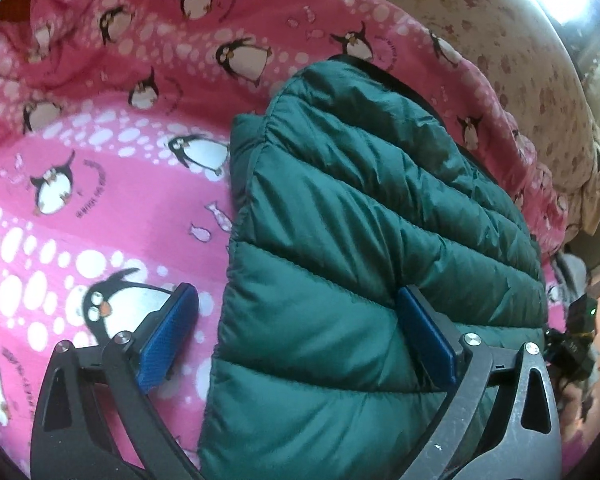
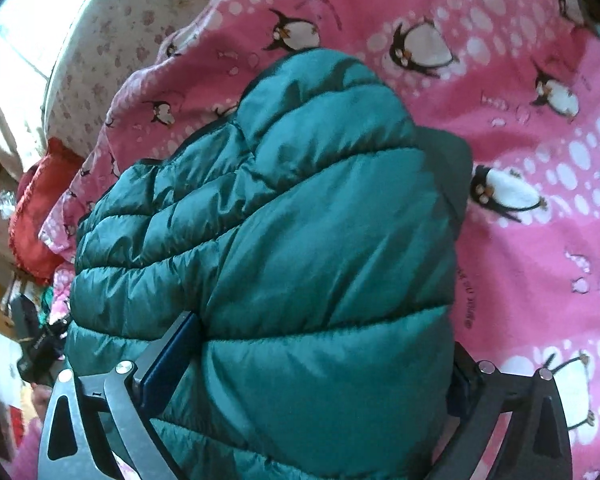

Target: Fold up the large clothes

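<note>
Dark green quilted puffer jacket [image 1: 364,240] folded on pink penguin-print blanket [image 1: 80,208]. Left gripper [image 1: 300,332] fingers wide, astride jacket's edge; right gripper [image 2: 312,376] wide, straddling jacket bulk. Press flat evenly, w/o shifting layers.

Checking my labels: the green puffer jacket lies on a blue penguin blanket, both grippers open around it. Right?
Not quite: the blanket is pink, as both wrist views show. The jacket does lie on it, with the left gripper and right gripper open around it.

Folded green puffer jacket [image 1: 360,216] on bed
</note>
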`<action>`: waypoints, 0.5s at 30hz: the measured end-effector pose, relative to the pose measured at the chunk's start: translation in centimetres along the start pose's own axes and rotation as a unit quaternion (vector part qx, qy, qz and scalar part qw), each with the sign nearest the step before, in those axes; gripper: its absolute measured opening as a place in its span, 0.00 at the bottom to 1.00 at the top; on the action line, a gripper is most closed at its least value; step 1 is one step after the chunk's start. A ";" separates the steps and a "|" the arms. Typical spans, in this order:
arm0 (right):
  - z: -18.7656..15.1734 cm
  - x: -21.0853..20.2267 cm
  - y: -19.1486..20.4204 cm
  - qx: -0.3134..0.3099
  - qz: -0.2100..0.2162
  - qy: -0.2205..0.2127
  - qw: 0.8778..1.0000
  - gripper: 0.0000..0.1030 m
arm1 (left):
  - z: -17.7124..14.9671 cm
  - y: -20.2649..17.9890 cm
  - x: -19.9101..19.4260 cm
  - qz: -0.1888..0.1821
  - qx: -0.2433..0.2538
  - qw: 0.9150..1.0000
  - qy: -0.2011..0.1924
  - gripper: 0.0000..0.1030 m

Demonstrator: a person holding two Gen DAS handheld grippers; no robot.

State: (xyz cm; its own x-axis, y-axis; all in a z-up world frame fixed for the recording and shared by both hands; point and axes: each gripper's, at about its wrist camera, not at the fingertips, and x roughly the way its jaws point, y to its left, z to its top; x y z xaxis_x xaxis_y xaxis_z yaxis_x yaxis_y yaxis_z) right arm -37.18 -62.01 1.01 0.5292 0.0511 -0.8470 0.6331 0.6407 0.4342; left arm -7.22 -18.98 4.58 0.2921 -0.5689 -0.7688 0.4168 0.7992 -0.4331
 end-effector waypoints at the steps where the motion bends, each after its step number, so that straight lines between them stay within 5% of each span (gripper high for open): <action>1: 0.0 0.0 0.0 0.002 0.000 0.000 1.000 0.99 | 0.0 0.0 0.1 -0.002 -0.004 1.000 0.000 0.97; 10: -0.4 -0.2 0.7 0.010 0.002 0.000 1.000 0.98 | -0.3 -0.6 0.2 0.001 -0.003 1.000 0.002 0.97; 15: -0.9 -1.3 2.2 -0.016 -0.017 -0.025 0.999 0.80 | -0.6 -1.7 -0.7 -0.007 0.024 1.000 -0.005 0.72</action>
State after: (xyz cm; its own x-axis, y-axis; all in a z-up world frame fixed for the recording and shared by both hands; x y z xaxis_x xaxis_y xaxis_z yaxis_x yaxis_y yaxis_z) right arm -36.98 -59.97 2.79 0.5361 -0.0083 -0.8441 0.6326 0.6660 0.3952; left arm -8.70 -19.84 5.57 0.2937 -0.5821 -0.7582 0.4625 0.7807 -0.4202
